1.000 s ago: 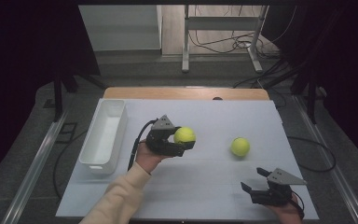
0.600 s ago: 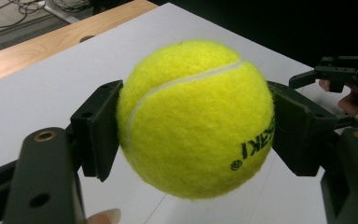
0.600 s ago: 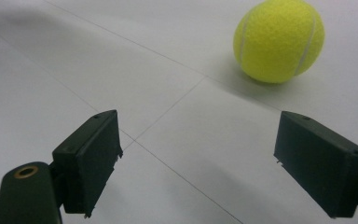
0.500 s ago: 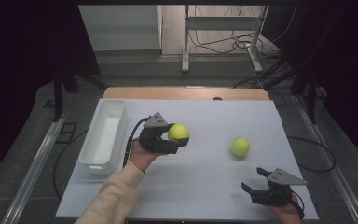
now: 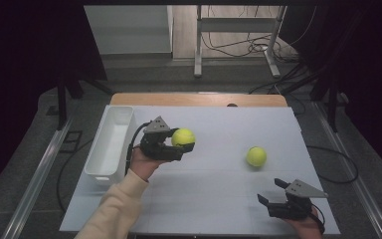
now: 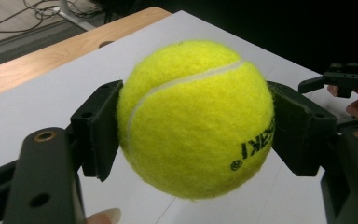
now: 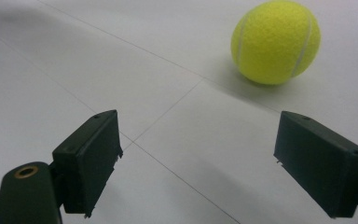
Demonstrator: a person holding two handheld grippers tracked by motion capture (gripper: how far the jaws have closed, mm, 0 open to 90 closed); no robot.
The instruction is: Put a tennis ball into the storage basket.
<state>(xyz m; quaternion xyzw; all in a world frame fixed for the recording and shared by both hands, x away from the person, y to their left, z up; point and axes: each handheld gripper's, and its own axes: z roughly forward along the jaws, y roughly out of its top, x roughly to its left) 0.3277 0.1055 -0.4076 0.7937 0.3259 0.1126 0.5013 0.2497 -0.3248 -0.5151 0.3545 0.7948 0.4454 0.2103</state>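
Left gripper [image 5: 188, 144] clamps 1 tennis ball [image 5: 183, 137] mid-frame, lifted, beside the white bin [image 5: 110, 144]; not dropped in. 2nd ball [image 5: 256, 156] lies right; right gripper [image 5: 271, 191] gapes, empty.

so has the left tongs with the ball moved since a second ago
Yes. The left tongs, shut on the tennis ball, have shifted left toward the white bin in the high view, away from the second ball on the table.

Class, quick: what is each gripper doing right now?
Left gripper: closed on a tennis ball.
Right gripper: open, holding nothing.
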